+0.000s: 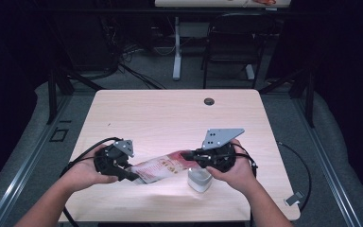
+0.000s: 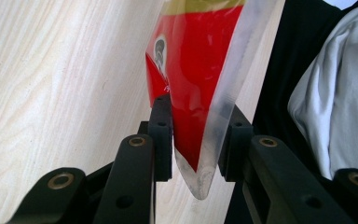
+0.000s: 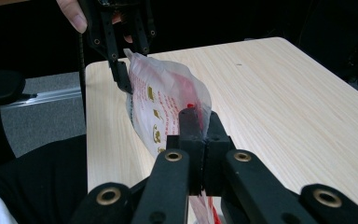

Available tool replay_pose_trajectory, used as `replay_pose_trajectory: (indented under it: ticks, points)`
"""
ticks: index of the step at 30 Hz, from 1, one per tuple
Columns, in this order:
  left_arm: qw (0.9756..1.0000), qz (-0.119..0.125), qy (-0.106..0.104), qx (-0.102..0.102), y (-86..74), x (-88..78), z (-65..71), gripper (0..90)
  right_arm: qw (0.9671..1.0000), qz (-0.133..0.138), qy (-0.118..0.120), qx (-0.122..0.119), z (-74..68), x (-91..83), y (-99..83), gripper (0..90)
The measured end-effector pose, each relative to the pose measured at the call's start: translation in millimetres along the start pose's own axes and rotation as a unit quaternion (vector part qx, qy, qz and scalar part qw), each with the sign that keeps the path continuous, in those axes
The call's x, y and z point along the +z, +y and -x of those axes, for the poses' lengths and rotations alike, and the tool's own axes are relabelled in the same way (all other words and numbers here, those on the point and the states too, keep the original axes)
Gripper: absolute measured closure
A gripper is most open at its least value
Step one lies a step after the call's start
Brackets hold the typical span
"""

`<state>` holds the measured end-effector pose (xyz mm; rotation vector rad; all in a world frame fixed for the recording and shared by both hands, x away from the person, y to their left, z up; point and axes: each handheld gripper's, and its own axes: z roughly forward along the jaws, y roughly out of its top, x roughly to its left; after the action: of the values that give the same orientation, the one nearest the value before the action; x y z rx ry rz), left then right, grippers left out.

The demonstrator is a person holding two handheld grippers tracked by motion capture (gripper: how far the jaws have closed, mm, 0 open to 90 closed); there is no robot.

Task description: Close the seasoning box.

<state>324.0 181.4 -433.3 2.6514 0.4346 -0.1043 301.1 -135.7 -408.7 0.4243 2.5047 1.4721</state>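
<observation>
Both hand-held grippers are on one red-and-white plastic bag point(image 1: 163, 168), stretched between them over the near half of the counter point(image 1: 170, 113).

High view: left hand-held gripper point(image 1: 128, 175) is at about 7 o'clock on the counter, its jaws pointing toward 3 o'clock onto the bag's left end. Right hand-held gripper point(image 1: 186, 155) is at about 5 o'clock, jaws pointing toward 9 o'clock onto the bag's right end. A grey plate sits on top of each. A small white container point(image 1: 200, 180) stands just below the right hand point(image 1: 234, 170), at the bag's 4 o'clock. Left hand point(image 1: 82, 175) wraps its gripper from behind. Jaw gap isn't readable from this view.

Left gripper view: the left hand-held gripper's jaws stand partly open. The bag's clear sealed corner hangs between the two pads point(image 2: 162, 135); the left pad touches the red film, and I can't tell whether the right pad bears on the clear seam. So it's a loose bracket, not a pinch. The view also shows the red print up close, bare wood grain at 9 o'clock, and dark and white clothing at 3 o'clock.

Right gripper view: the right hand-held gripper point(image 3: 200, 119) has its jaws pressed together on a thin pinch of bag film, no gap visible. Past them the bag bulges up off the counter, and the other gripper is at 11 o'clock on the bag's far edge, with fingertips point(image 3: 72, 16) above it. This view shows the bag raised, not lying flat.
</observation>
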Motion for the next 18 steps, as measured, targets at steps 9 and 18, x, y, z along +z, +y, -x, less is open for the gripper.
replay_pose_trajectory:
  ticks: [9, 18]
  points:
    - [1.0, -0.005, 0.002, 0.004, 5.4, -7.7, 0.4, 71.8, 0.9998, 0.016, -0.003, 0.011, 1.2, -4.1, -6.5, 89.7]
    - [0.9999, -0.007, 0.006, 0.007, 10.8, -13.1, 1.2, 72.1, 0.9994, 0.03, -0.012, 0.014, 0.5, -8.2, -13.0, 89.7]
